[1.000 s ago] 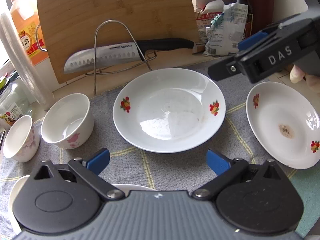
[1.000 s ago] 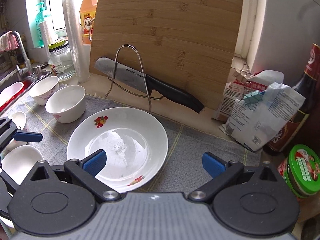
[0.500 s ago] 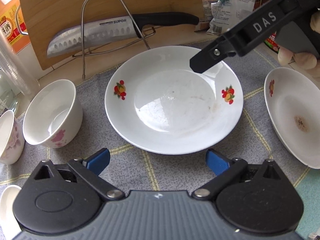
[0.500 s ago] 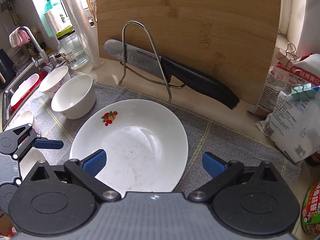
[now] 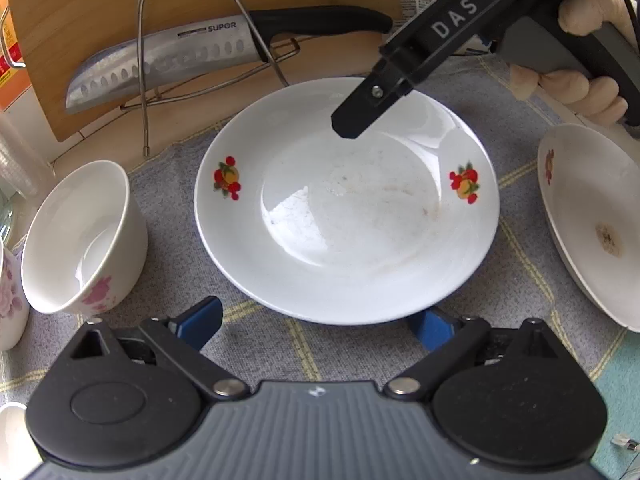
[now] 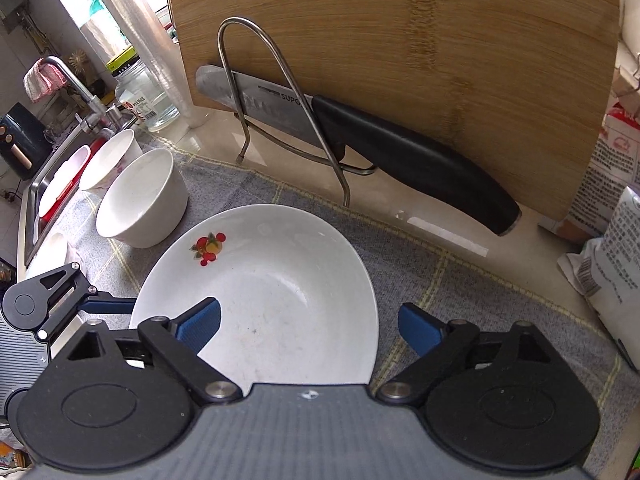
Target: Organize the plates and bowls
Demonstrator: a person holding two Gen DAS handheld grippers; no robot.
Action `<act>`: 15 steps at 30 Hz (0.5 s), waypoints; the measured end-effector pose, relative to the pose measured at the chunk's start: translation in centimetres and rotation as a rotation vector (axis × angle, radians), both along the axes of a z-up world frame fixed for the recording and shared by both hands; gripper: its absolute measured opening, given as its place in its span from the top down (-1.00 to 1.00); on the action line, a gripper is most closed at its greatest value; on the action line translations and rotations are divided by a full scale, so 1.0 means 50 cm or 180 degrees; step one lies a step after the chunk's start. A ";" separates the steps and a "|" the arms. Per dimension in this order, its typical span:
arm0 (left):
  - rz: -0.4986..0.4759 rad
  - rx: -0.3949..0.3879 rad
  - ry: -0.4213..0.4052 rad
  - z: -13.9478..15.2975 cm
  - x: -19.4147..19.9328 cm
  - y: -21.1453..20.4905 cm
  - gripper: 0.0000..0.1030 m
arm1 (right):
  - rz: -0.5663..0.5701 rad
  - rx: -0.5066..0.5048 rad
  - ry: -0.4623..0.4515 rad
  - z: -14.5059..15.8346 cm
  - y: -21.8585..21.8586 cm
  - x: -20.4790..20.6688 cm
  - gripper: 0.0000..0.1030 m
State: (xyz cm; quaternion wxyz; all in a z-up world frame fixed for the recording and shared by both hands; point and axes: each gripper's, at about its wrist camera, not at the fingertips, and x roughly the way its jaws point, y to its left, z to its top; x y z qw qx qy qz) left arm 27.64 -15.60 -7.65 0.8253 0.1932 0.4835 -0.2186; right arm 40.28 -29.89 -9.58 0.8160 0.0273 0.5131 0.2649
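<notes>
A large white plate (image 5: 348, 208) with red fruit prints lies on the grey cloth. My left gripper (image 5: 316, 324) sits low at its near rim, jaws wide and closing, the right pad (image 5: 432, 328) right at the rim with nothing pinched. My right gripper (image 6: 308, 328) straddles the plate's (image 6: 272, 300) right rim, one pad (image 6: 196, 324) over the inside and the other (image 6: 420, 330) outside; its jaws are closing and neither pad presses. One right finger (image 5: 360, 116) hangs over the plate's far side. A second plate (image 5: 592, 220) lies right; a white bowl (image 5: 80, 236) stands left.
A knife (image 5: 168, 56) rests in a wire rack (image 5: 144, 80) against a bamboo board (image 6: 400, 40) behind the plate. A flowered bowl (image 5: 8, 292) stands far left, with the sink (image 6: 52, 184) beyond. Paper bags (image 6: 612, 240) stand at the right. A hand (image 5: 576, 88) holds the right gripper.
Both grippers have come down and closer to the large plate. The right one has swung over its far right rim. Both pairs of jaws have narrowed a little.
</notes>
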 end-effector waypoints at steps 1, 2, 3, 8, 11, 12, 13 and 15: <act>-0.0008 0.0000 0.0014 0.000 0.000 0.000 -0.90 | 0.0013 0.0015 0.0017 -0.004 0.002 0.003 -0.79; -0.0011 -0.0006 0.0022 0.000 0.000 0.000 -0.90 | 0.0020 0.0029 0.0034 -0.007 0.003 0.006 -0.79; -0.0014 -0.0007 0.0023 0.001 -0.001 0.000 -0.90 | 0.0028 0.0042 0.0049 -0.009 0.004 0.010 -0.79; -0.0092 -0.0002 0.0025 0.004 -0.002 -0.001 -0.90 | 0.0106 0.0124 0.0104 -0.014 0.004 0.018 -0.79; -0.0176 0.0029 0.0006 0.006 -0.005 -0.004 -0.90 | 0.0173 0.0227 0.0160 -0.015 0.003 0.023 -0.79; -0.0220 0.0046 -0.0011 0.007 -0.006 -0.006 -0.90 | 0.0189 0.0244 0.0168 -0.015 0.003 0.023 -0.79; -0.0260 0.0066 -0.0026 0.008 -0.006 -0.009 -0.90 | 0.0205 0.0250 0.0173 -0.014 0.002 0.024 -0.79; -0.0328 0.0100 -0.0050 0.010 -0.007 -0.011 -0.90 | 0.0225 0.0289 0.0201 -0.014 -0.001 0.026 -0.79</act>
